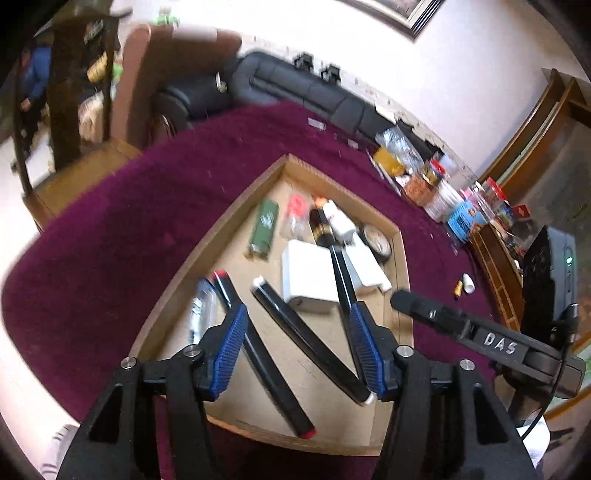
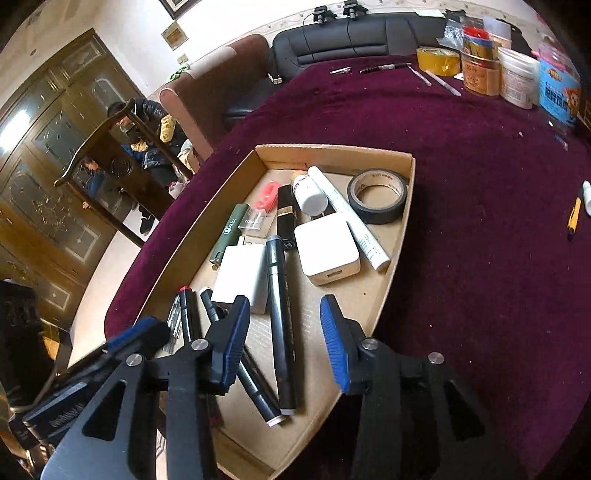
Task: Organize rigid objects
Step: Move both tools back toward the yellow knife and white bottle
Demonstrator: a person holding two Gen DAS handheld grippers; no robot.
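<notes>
A shallow cardboard tray (image 1: 400, 258) (image 2: 408, 162) lies on the purple tablecloth. It holds black markers (image 1: 306, 336) (image 2: 282, 317), white chargers (image 1: 310, 273) (image 2: 325, 247), a green lighter (image 1: 264, 225) (image 2: 229, 229), a black tape roll (image 2: 376, 195), a white tube (image 2: 351, 214) and a small white bottle (image 2: 308, 192). My left gripper (image 1: 299, 347) is open and empty above the near part of the tray, over the markers. My right gripper (image 2: 284, 332) is open and empty above the tray's near end, astride a black marker. The right gripper also shows at the right of the left wrist view (image 1: 402, 299).
Jars, tubs and a yellow tape roll (image 2: 437, 61) stand at the far table edge. A pen (image 2: 380, 67) and a nail clipper (image 2: 340, 70) lie beyond the tray. A yellow cutter (image 2: 573, 218) lies at the right. A black sofa (image 2: 351, 33) and chairs stand behind.
</notes>
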